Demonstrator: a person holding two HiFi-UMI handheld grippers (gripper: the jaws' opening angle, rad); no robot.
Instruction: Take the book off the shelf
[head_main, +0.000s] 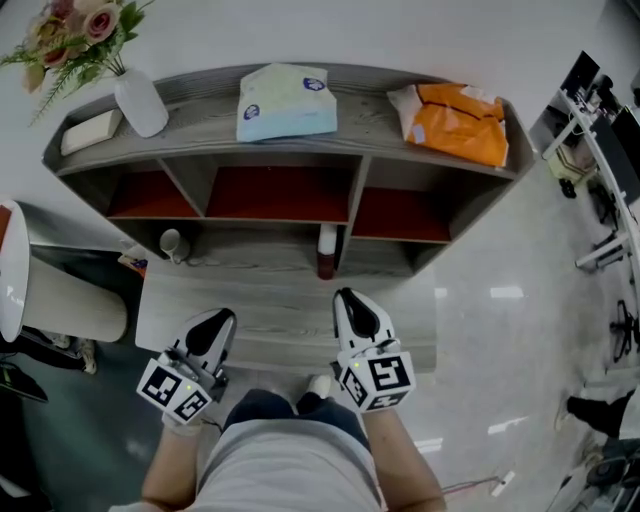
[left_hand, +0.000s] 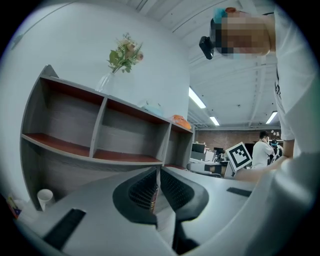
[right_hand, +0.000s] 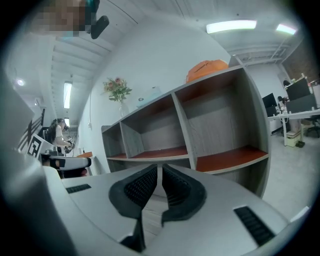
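Note:
A thin upright book, white above and dark red below, stands on the lowest board of the grey shelf unit, against a divider. In the left gripper view a sliver of the book shows past the jaws. My left gripper and right gripper hang side by side in front of the shelf, well short of the book. Both are shut with nothing between the pads. The left gripper faces the empty red-floored compartments. The right gripper faces the same shelf.
On the shelf top stand a vase of flowers, a white box, a pale blue packet and an orange bag. A white cup sits on the lowest board at left. Office desks stand to the right.

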